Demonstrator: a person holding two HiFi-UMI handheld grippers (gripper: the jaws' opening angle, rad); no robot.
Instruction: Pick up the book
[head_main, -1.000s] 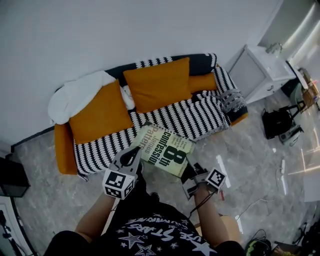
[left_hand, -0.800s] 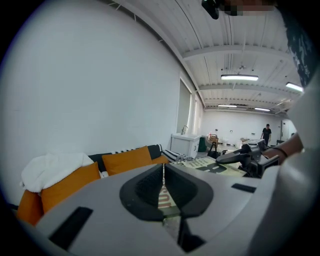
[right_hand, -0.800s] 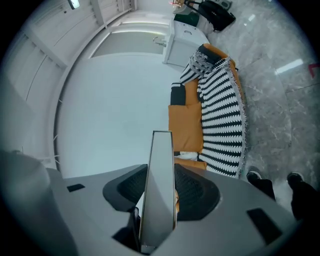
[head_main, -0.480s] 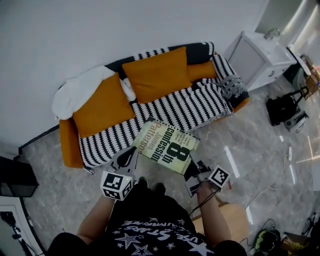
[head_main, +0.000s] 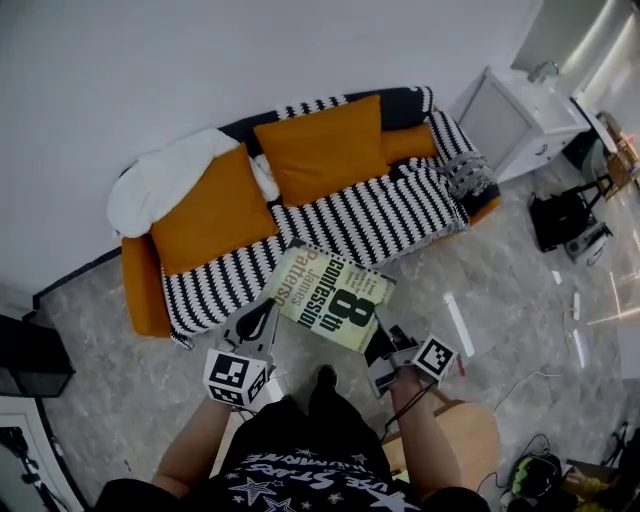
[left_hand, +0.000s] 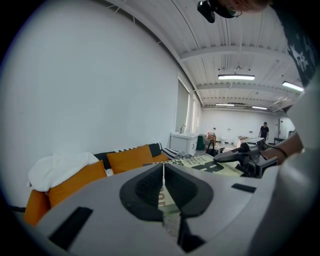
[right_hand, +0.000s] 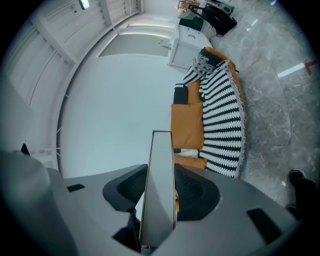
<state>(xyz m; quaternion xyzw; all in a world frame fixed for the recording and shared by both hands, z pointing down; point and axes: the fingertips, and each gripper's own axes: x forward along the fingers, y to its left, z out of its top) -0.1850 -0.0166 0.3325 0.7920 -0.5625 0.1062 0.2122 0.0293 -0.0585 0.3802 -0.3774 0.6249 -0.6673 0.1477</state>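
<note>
The book (head_main: 335, 300), a pale green paperback with a big "8" on its cover, hangs flat in the air in front of the sofa. My left gripper (head_main: 262, 318) is shut on the book's left corner; in the left gripper view its pads (left_hand: 150, 187) meet on a thin edge of the book (left_hand: 207, 164). My right gripper (head_main: 380, 350) is shut on the near right edge. In the right gripper view the book (right_hand: 159, 185) stands edge-on as a grey slab between the right gripper (right_hand: 161, 176) pads.
Below and beyond the book stands a black-and-white striped sofa (head_main: 400, 215) with orange cushions (head_main: 320, 150) and a white blanket (head_main: 165, 180). A white cabinet (head_main: 520, 120) and black gear (head_main: 565, 225) are at right. A wooden stool (head_main: 465, 430) is by my right arm.
Both grippers keep their hold on the book in about the same place. The sofa sits a little higher in the head view, and a shoe now shows under the book.
</note>
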